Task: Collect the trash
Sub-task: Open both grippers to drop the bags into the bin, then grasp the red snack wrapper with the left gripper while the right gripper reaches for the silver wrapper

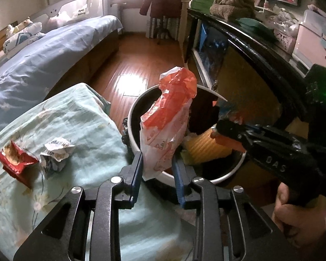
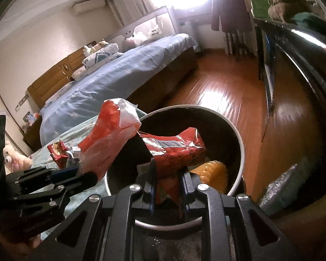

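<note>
My left gripper (image 1: 157, 163) is shut on a red and white plastic bag (image 1: 169, 117) and holds it upright at the near rim of a round white-rimmed bin (image 1: 215, 177). My right gripper (image 2: 167, 171) is shut on a crumpled red snack wrapper (image 2: 176, 148) over the open bin (image 2: 239, 134). The bag also shows in the right wrist view (image 2: 106, 141). The right gripper shows from the side in the left wrist view (image 1: 226, 130). A red wrapper (image 1: 15, 161) and a crumpled white paper ball (image 1: 55, 154) lie on the pale green cloth (image 1: 76, 119).
The bin holds a yellow ribbed item (image 1: 204, 148). A bed with a blue cover (image 1: 43, 52) is to the left, a wooden floor (image 1: 141, 65) beyond, and a dark cabinet (image 1: 250, 50) to the right.
</note>
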{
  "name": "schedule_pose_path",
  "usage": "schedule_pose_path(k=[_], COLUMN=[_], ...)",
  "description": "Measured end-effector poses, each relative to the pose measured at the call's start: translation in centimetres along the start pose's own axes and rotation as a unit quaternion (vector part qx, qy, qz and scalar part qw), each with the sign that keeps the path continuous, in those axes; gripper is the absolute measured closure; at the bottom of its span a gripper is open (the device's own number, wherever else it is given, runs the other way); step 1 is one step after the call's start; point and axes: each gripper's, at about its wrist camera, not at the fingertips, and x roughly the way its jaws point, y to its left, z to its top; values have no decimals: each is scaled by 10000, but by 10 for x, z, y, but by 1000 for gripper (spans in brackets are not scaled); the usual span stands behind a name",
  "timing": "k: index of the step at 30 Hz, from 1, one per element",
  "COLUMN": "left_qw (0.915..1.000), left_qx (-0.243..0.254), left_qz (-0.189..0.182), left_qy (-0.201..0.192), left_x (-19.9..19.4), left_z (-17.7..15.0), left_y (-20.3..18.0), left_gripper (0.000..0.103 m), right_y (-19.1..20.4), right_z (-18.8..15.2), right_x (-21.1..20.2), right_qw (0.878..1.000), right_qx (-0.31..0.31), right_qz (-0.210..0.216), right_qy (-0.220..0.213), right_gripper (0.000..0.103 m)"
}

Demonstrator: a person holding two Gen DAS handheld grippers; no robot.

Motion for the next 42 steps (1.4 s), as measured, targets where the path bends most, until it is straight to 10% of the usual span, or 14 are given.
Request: schedule_pose_path(k=[6, 27, 42], left_qw=[9998, 9866, 9699], left_qx=[-68, -1574, -2280], left_qz=[81, 430, 859], left_qy=[-160, -73, -54], left_x=[-6, -28, -52], left_z=[0, -77, -128], left_y=[3, 87, 147], left_gripper=[46, 37, 32], right_y=[-5, 23, 75], right_z=[3, -12, -33], right_x=[6, -16, -9], right_qw=[9999, 9993, 9961], right_qx=[137, 8, -236], right_qz=[36, 366, 848], right_qy=[85, -122, 107], right_gripper=[68, 24, 12])
